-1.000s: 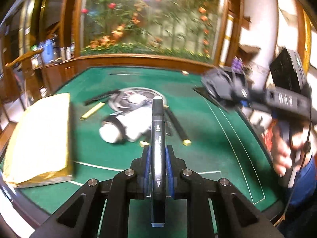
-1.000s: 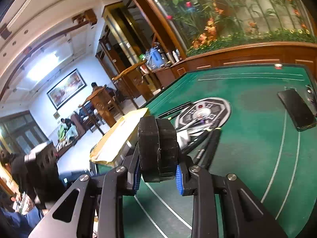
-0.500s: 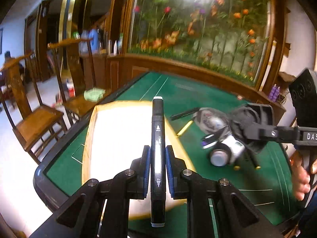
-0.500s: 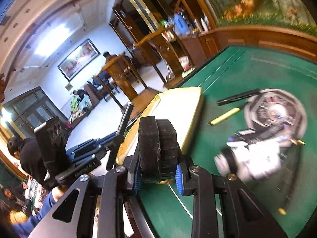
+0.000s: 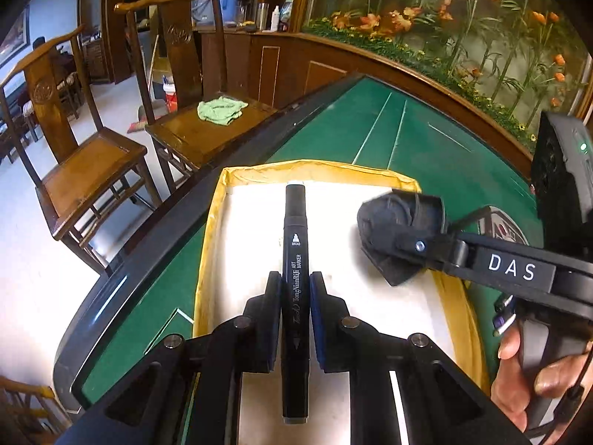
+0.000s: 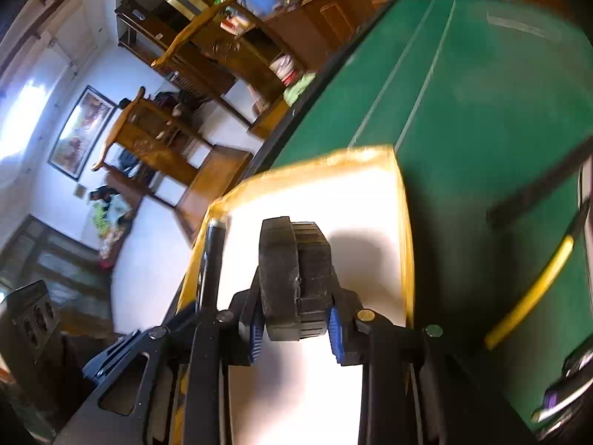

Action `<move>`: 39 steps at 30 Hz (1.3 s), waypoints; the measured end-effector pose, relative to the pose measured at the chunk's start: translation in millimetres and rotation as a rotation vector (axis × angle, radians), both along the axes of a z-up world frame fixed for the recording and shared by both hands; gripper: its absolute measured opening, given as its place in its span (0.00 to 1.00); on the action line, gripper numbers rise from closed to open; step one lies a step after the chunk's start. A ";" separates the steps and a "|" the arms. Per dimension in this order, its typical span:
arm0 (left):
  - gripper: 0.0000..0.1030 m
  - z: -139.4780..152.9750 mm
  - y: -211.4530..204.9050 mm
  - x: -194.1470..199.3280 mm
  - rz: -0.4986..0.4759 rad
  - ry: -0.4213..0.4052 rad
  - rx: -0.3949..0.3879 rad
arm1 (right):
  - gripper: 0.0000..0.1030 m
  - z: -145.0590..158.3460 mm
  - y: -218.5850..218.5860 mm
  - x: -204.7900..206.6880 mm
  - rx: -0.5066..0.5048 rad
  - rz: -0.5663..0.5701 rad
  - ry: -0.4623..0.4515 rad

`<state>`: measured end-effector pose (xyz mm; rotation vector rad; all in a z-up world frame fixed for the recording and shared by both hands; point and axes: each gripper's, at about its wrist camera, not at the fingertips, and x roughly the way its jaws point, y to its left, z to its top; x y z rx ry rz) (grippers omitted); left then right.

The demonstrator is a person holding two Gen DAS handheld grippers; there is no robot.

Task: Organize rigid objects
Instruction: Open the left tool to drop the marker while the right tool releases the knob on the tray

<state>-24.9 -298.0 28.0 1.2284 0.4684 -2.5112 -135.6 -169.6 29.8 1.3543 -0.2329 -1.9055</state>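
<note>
Left gripper clamps a black marker; right gripper clamps a black round part. A yellow-rimmed tray lies below both.

left tongs clamped, right tongs clamped

Left gripper: black frame, two angled arms with triangular cut-outs, silver round screws at the joints, blue pads on the inner finger faces.
Right gripper: same black build, silver screws, ribbed blue pads; seen from the left wrist view, a white "DAS" marking on its side bar, one silver screw near the tip, a black box with a green light above the handle, thin black cable below.
Hand: bare on the black handle.
</note>
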 end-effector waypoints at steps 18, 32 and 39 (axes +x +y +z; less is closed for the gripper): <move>0.59 7.8 -10.5 13.9 0.030 0.042 0.039 | 0.26 19.9 -48.2 23.4 0.043 0.114 0.165; 0.62 29.8 13.1 57.3 0.027 0.086 -0.033 | 0.33 27.3 -44.1 43.5 -0.100 0.227 0.046; 0.62 40.2 50.5 76.7 -0.042 0.161 -0.027 | 0.33 59.4 36.7 66.7 -0.187 0.197 0.101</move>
